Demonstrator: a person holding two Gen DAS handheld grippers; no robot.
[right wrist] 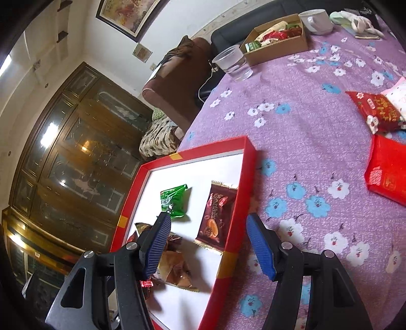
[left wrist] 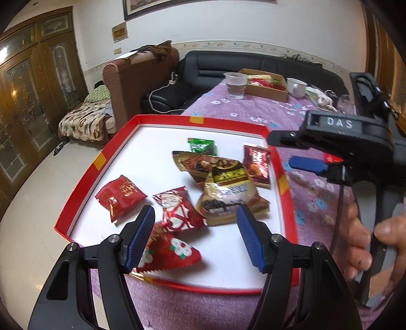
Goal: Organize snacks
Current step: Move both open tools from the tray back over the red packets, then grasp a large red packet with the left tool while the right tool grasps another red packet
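Note:
A red-rimmed tray [left wrist: 162, 118] with a white floor holds several snack packets: a red one [left wrist: 120, 196], a red-and-white one [left wrist: 177, 209], a gold one [left wrist: 228, 193], a dark red one [left wrist: 256, 165] and a green one [left wrist: 203, 146]. My left gripper [left wrist: 195, 237] is open and empty above the tray's near part, over a red triangular packet [left wrist: 170, 250]. My right gripper [right wrist: 209, 243] is open and empty over the tray's right rim [right wrist: 236, 210], near the dark red packet [right wrist: 215, 215] and green packet [right wrist: 175, 200]. It also shows in the left wrist view [left wrist: 312, 152].
On the purple flowered cloth [right wrist: 304, 127] lie more red snack packs [right wrist: 375, 111] and a red box [right wrist: 388, 170] at the right. A plastic cup [right wrist: 233, 62], a cardboard box of snacks [right wrist: 276, 38] and a white mug [right wrist: 316, 20] stand at the far end.

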